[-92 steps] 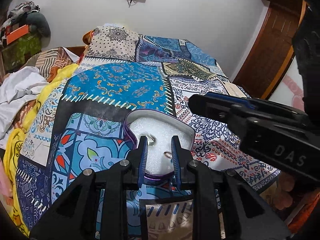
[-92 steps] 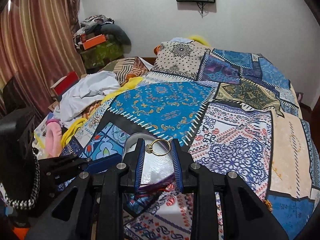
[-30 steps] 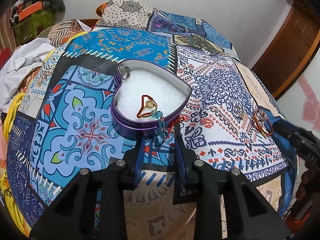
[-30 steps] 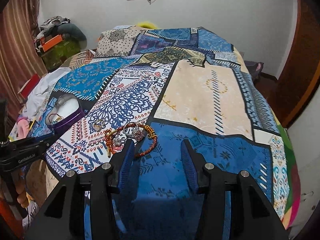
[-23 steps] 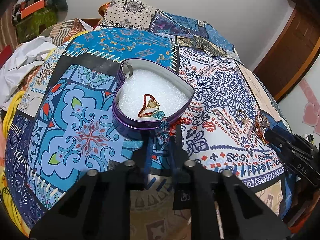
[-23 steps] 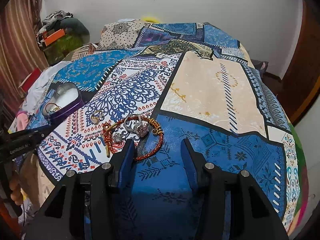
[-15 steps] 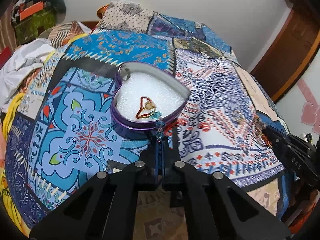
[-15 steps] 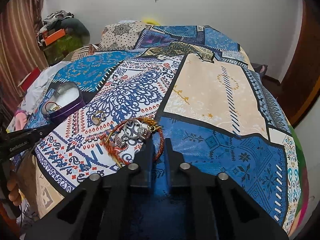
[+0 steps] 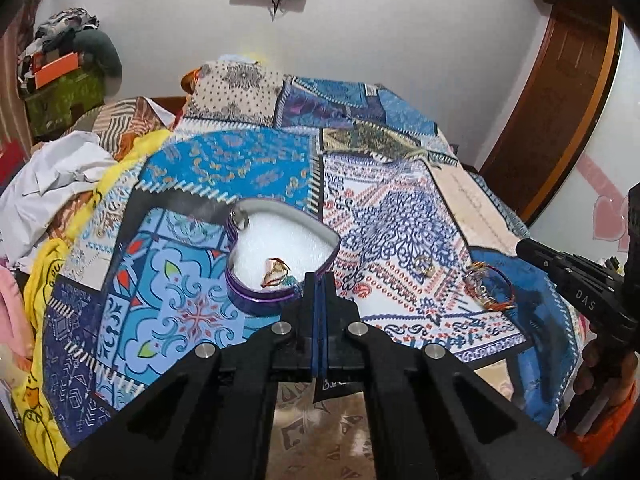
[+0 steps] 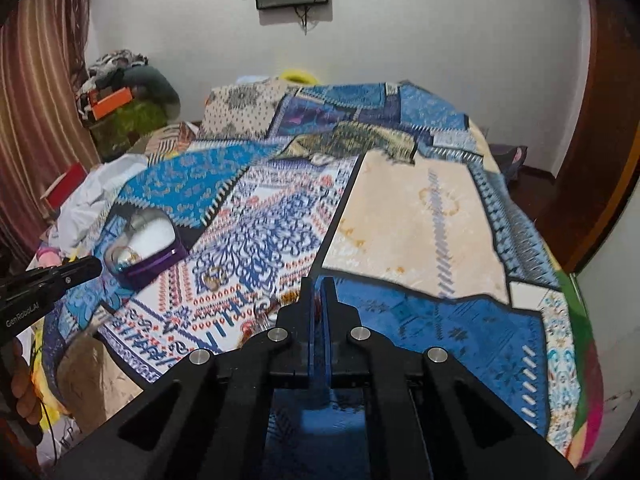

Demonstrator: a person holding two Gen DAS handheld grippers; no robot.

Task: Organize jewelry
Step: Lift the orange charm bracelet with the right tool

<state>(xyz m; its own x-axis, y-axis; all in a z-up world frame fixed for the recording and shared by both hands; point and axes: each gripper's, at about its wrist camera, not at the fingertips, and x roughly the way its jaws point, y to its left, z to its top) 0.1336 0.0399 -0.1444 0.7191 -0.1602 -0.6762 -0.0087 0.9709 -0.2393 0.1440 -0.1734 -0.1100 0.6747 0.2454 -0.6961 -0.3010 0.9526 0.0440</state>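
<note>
The right gripper has its jaws pressed nearly together at the near rim of the red-orange bangle, a sliver of red showing between the blue pads, so it appears to be gripping that bangle; most of the piece hides behind the gripper in the right wrist view. The left wrist view shows the bangle lying on the bedspread tangled with a small silver piece, the right gripper's tip right at it. The left gripper is fully closed just in front of the heart-shaped purple box; a blue beaded strand runs from inside the box toward its tip, but whether the jaws pinch that strand cannot be told.

The step in hand looks like picking up the bangle for transfer. The next move calls for a clean lift that frees it from the silver piece, then a carry leftward to the box. Inside, on white padding, lies 1 red-and-gold loop. A gold ring sits on the bedspread between box and bangle, not yet stowed.
</note>
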